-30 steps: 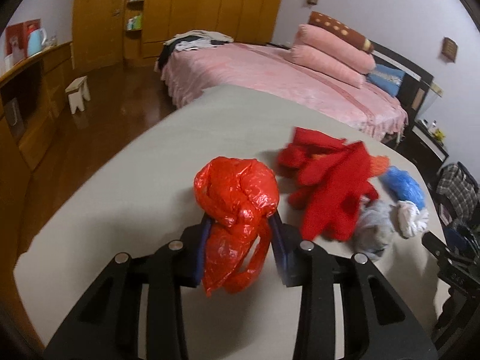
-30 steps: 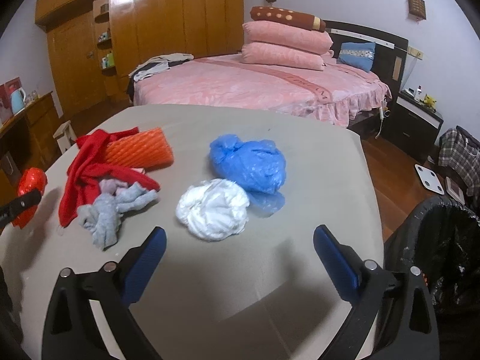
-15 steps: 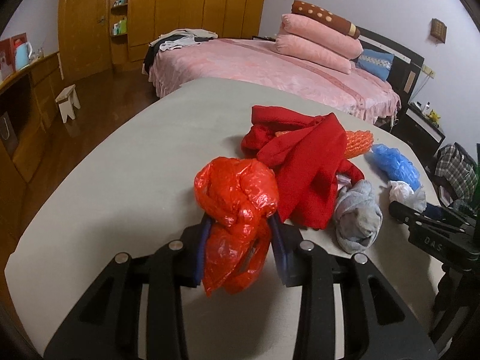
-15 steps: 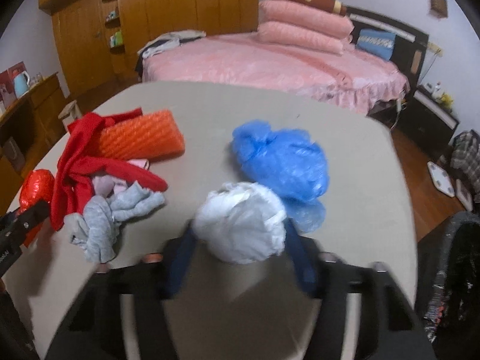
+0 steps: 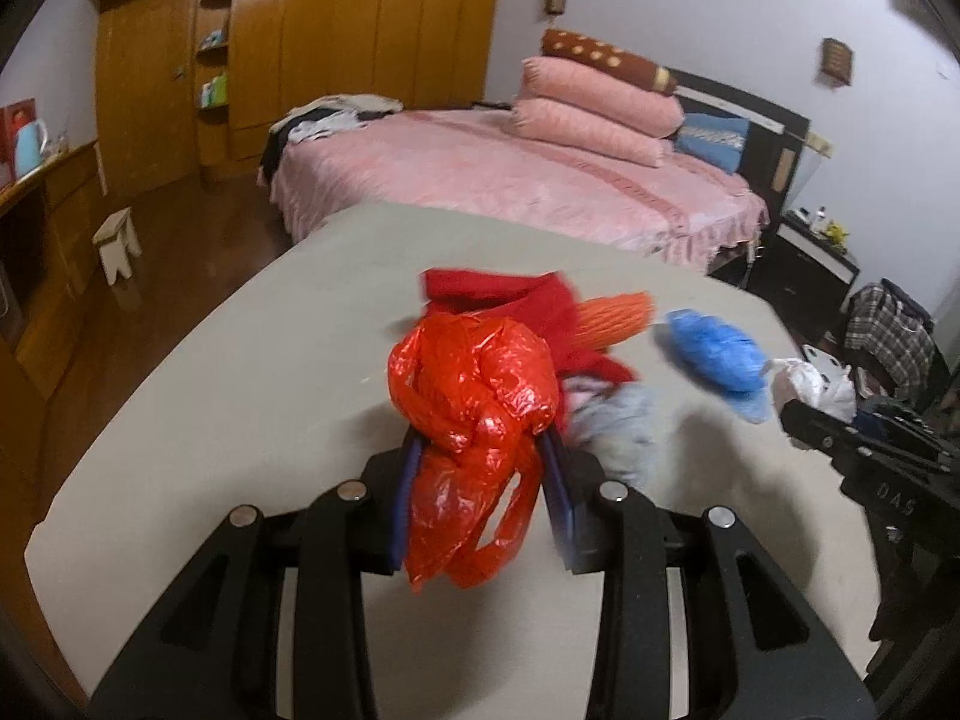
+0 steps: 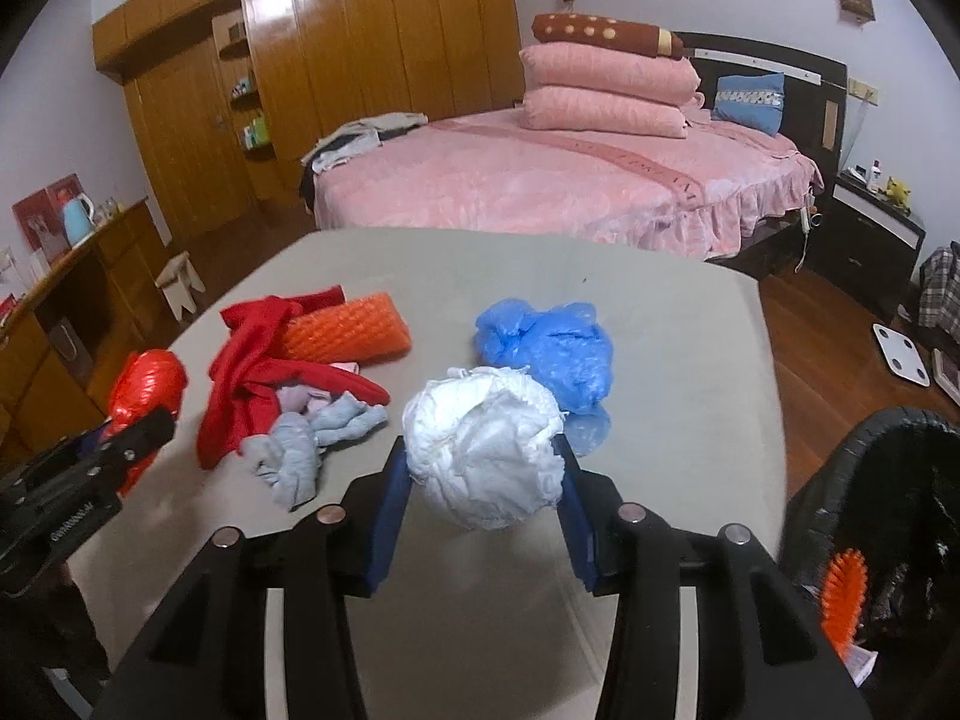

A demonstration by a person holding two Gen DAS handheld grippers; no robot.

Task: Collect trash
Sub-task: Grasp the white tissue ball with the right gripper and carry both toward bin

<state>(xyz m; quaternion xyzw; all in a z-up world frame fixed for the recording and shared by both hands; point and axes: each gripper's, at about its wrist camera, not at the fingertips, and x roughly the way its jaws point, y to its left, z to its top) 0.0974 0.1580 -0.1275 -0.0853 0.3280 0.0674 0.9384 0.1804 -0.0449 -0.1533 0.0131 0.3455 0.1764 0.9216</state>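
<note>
Item 1: left gripper [image 5: 480,480]. We see its blue pads pinching a crumpled red plastic bag [image 5: 474,408]; bag bulges above the fingers, a loop hangs below them, clear of the table [image 5: 240,390]. In the right wrist view the same bag [image 6: 144,396] shows at far left w/ the left gripper [image 6: 129,441] on it.

Item 2: right gripper [image 6: 483,480]. Jaws have just been closing; we now see the pads pressed on both sides of a white plastic bag [image 6: 486,450], balled up, which sits between them above the table [image 6: 660,360].

Item 3: blue plastic bag [image 6: 552,354]. Lies on the table just behind the white one, right of centre; whether the two touch we can't tell. In the left wrist view it [image 5: 717,354] is blurred, w/ the white bag [image 5: 810,384] beside it.

Item 4: clothes pile, left-centre of table. Red cloth [image 6: 252,372] draped over & touching an orange knobbly block [image 6: 348,333]; grey cloth [image 6: 306,450] at the near edge of the pile, a bit of pink fabric [image 6: 300,399] between red & grey.

Item 5: black bin [image 6: 888,510] w/ dark liner, on the floor off the table's right edge; sth orange w/ bristles [image 6: 843,594] inside, near its rim.

Item 6: background. Pink bed [image 6: 540,180] w/ stacked pillows [image 6: 606,90], wooden wardrobe [image 6: 360,60], small stool [image 6: 180,285].
</note>
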